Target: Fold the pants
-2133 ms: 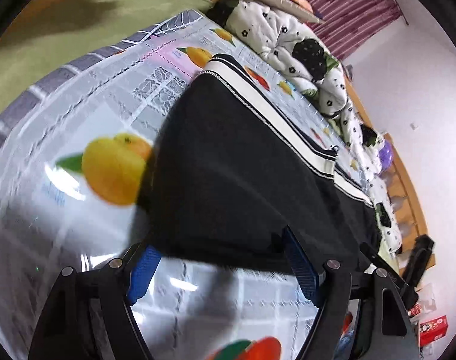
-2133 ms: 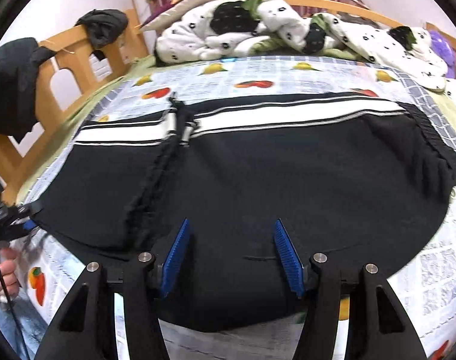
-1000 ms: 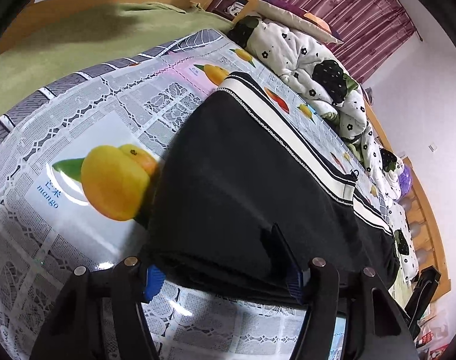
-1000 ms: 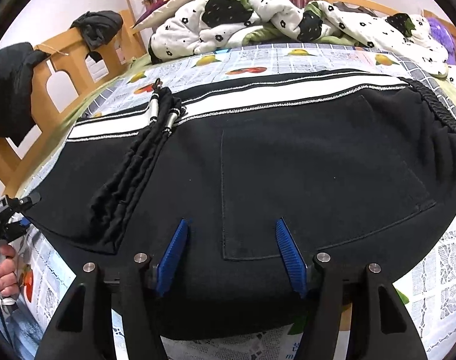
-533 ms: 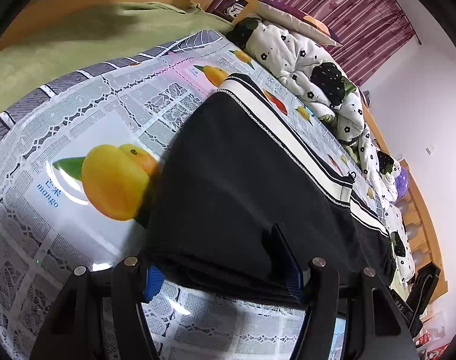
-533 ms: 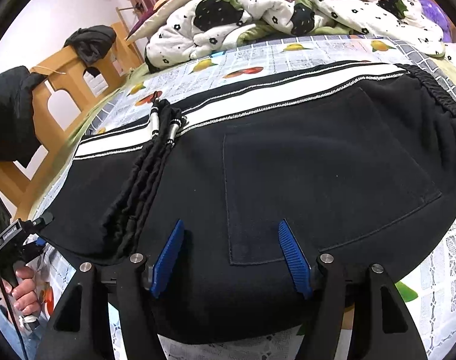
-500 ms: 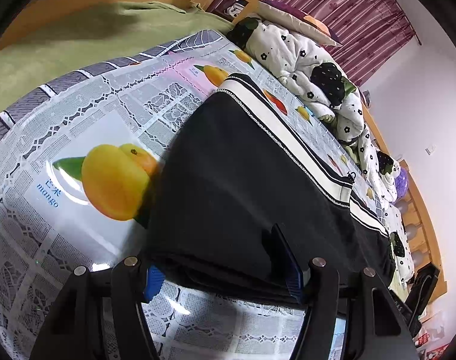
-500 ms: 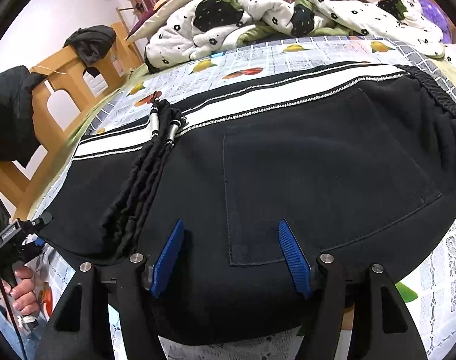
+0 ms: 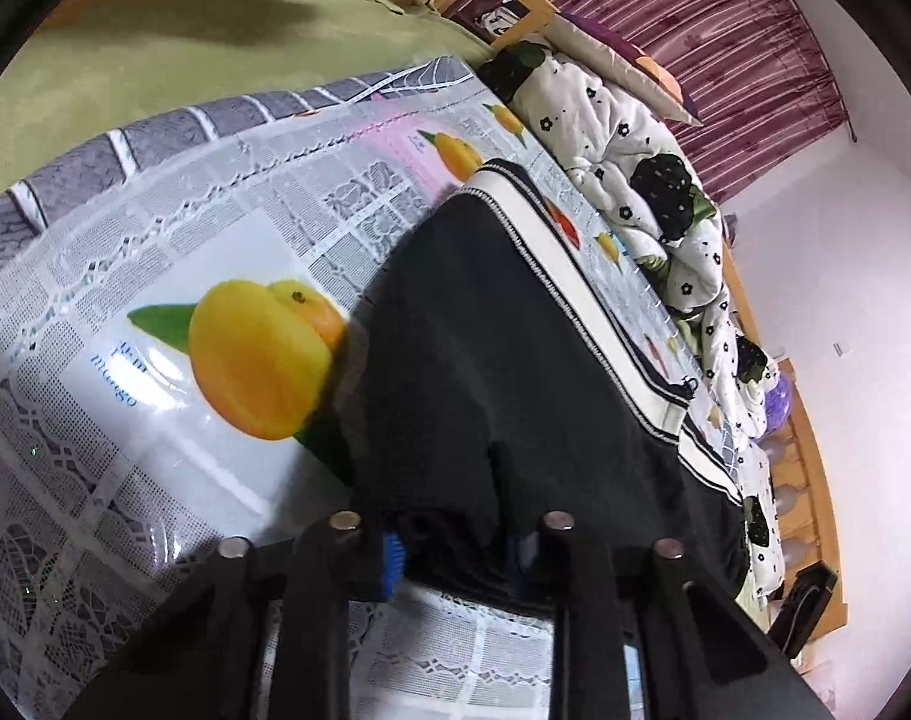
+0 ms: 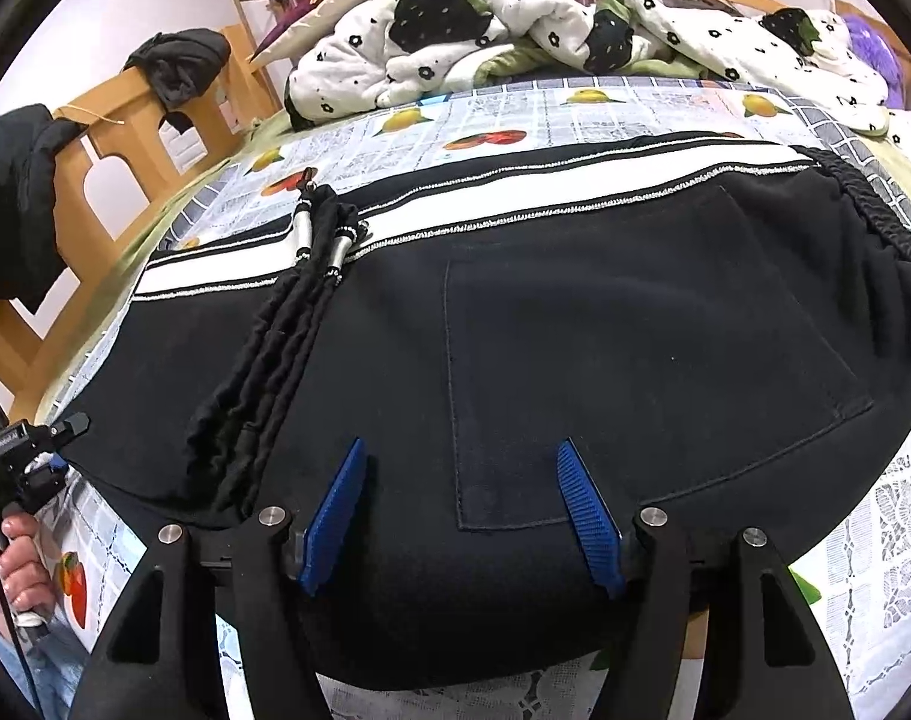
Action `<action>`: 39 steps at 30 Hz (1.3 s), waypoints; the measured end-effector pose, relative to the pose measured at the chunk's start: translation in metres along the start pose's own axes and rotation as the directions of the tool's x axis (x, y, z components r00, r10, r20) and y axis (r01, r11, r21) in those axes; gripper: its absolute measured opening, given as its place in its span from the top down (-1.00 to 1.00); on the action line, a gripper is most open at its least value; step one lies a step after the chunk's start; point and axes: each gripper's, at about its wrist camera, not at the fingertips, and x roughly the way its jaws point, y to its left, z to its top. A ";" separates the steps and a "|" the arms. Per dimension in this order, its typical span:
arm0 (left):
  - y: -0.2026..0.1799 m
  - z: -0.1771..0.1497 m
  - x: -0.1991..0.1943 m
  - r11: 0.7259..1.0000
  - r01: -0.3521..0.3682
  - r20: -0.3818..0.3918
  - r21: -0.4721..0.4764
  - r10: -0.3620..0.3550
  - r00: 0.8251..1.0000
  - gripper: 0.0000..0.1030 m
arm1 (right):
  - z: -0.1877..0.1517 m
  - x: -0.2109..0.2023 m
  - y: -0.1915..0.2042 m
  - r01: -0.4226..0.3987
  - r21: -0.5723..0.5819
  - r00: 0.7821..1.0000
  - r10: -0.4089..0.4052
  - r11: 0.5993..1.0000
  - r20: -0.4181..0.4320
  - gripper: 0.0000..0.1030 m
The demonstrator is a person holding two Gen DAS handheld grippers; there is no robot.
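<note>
Black fabric fills most of both views: the pants (image 10: 575,312) lie flat on a plastic fruit-print sheet (image 9: 155,312) spread over the bed, their white side stripe (image 10: 515,204) running along the far edge and a bunched drawstring (image 10: 287,324) lying across the cloth. The right gripper (image 10: 461,510) sits low over the near edge, its blue pads wide apart with a patch pocket (image 10: 623,372) between them; nothing is clamped, though its body hides the hem right below it. The left gripper (image 9: 455,546) is at the leg end, its fingers drawn in close around a ridge of cloth that rises between them. Only a sliver of one blue pad (image 9: 393,558) shows and the other is buried in dark fabric, so whether it truly pinches the pants cannot be told. From the right wrist view, that left gripper (image 10: 29,456) is cut off at the frame edge. A flowered quilt (image 10: 515,30) is heaped beyond the pants.
</note>
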 end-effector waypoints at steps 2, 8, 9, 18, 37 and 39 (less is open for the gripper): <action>-0.010 0.000 -0.001 0.999 -0.034 0.012 0.043 0.033 0.999 0.66 | 0.001 -0.001 -0.001 -0.004 -0.004 1.000 0.003 1.000 -0.011 -0.27; -0.060 -0.006 -0.013 0.946 -0.222 0.134 0.238 0.194 0.972 0.72 | 0.003 -0.015 -0.012 0.005 -0.002 1.000 -0.005 1.000 0.009 -0.27; -0.071 -0.005 -0.017 0.934 -0.239 0.157 0.266 0.202 0.967 0.72 | 0.003 -0.021 -0.016 0.022 -0.013 0.999 -0.022 1.000 0.025 -0.27; -0.236 -0.039 -0.032 0.725 -0.328 0.348 0.606 0.129 0.928 0.75 | 0.024 -0.079 -0.053 0.204 -0.158 0.967 -0.175 0.966 0.183 -0.27; -0.323 -0.193 0.123 0.679 0.082 -0.177 0.730 0.071 0.982 0.42 | -0.030 -0.108 -0.217 0.132 0.090 0.971 -0.147 0.987 0.189 -0.28; -0.324 -0.193 0.110 0.665 0.158 -0.235 0.730 0.027 0.972 0.10 | -0.030 -0.107 -0.205 0.082 0.049 0.977 -0.089 0.995 0.194 -0.29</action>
